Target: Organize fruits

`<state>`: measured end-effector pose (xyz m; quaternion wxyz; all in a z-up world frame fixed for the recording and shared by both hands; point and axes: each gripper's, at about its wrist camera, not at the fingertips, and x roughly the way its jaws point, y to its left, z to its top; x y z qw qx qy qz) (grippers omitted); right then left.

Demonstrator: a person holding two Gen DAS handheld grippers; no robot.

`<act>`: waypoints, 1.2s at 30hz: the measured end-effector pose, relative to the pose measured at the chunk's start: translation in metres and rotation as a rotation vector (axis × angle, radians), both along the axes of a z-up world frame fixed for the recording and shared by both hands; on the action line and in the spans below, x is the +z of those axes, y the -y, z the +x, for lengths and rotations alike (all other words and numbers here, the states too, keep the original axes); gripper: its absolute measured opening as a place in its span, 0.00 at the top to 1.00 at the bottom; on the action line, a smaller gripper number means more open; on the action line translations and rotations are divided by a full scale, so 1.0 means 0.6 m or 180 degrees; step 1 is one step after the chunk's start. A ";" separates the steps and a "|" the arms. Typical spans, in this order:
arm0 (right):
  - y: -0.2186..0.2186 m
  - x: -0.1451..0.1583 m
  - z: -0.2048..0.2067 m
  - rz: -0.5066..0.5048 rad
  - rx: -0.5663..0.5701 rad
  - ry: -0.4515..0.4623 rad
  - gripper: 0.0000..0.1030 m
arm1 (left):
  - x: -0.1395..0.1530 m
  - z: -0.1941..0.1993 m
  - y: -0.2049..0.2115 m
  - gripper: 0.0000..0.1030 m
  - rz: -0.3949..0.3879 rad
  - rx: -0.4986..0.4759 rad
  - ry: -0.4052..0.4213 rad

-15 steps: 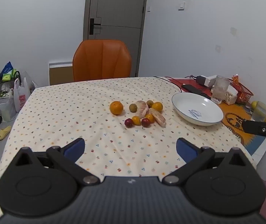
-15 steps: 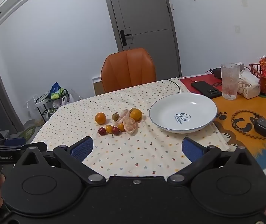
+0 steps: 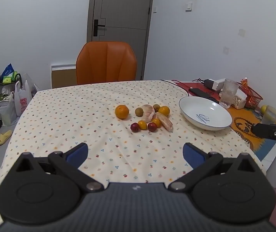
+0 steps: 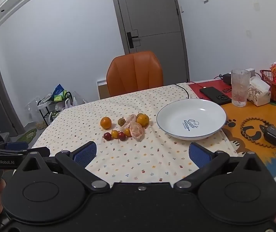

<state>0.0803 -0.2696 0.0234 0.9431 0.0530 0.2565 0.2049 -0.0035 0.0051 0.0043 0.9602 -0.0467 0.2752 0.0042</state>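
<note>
Fruit cluster mid-table, both grippers spread wide at the near edge.

The left gripper (image 3: 135, 153) and right gripper (image 4: 143, 152) hover with fingers apart, holding nothing, bare patterned tablecloth (image 3: 76, 116) between them and the fruits (image 3: 144, 117). The white plate (image 4: 191, 118) sits just right of the fruits, near the cloth's right edge.

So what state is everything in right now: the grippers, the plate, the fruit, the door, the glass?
left gripper: open, holding nothing
right gripper: open, holding nothing
white plate: empty
whole orange: unpeeled, on the tablecloth
peeled citrus pieces: lying among the small fruits
door: closed
glass: upright
</note>
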 end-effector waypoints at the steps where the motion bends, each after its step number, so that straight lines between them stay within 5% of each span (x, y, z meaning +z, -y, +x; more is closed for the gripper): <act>1: 0.000 0.001 -0.001 -0.0005 -0.0003 0.0006 0.00 | -0.004 0.002 0.004 0.00 0.0000 0.0006 0.0009; 36: 0.002 0.002 -0.002 -0.0037 -0.0007 0.0022 0.00 | -0.005 -0.003 0.011 0.00 0.0014 -0.0021 0.0036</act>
